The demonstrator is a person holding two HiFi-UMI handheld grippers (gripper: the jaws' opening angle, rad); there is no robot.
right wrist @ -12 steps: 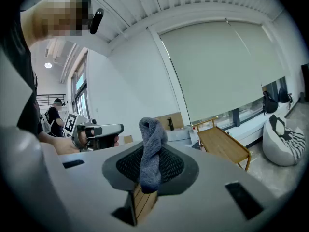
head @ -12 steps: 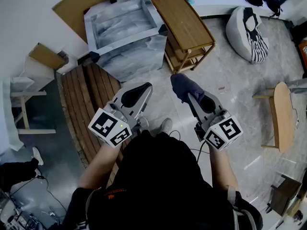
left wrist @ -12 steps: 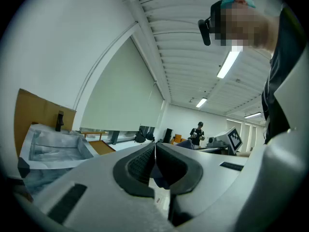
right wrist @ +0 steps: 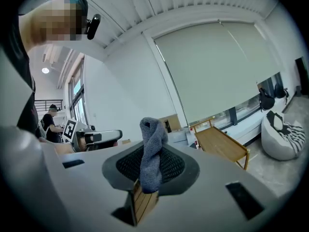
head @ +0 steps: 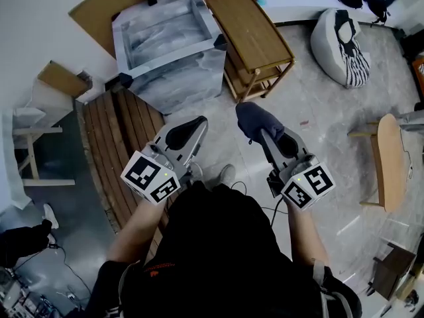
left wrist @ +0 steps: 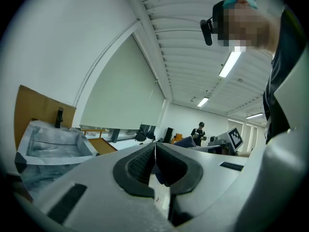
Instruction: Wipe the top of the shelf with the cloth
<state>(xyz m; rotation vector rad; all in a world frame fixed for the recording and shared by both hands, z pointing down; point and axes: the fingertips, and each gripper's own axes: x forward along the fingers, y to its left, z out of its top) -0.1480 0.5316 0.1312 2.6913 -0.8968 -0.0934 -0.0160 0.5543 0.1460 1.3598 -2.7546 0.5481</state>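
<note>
The wooden shelf (head: 250, 32) is a low slatted cart standing on the floor well ahead of me; its top also shows in the right gripper view (right wrist: 219, 146). A dark blue-grey cloth (head: 256, 120) hangs bunched from my right gripper (head: 260, 132), which is shut on it. In the right gripper view the cloth (right wrist: 152, 151) stands twisted between the jaws of the right gripper (right wrist: 150, 170). My left gripper (head: 201, 122) is held beside it at waist height, shut with nothing in it; its jaws meet in the left gripper view (left wrist: 155, 154). Both grippers are short of the shelf.
A grey marble-patterned box (head: 165, 42) stands left of the shelf, on a slatted wooden platform (head: 112, 144). A white bean bag (head: 341, 42) lies at the back right, and a small wooden table (head: 391, 161) at the right. A cardboard sheet (head: 109, 5) leans on the wall.
The view has shifted slightly, so the box and shelf sit a little further left. Both grippers hold nearly the same pose, and the cloth stays gripped.
</note>
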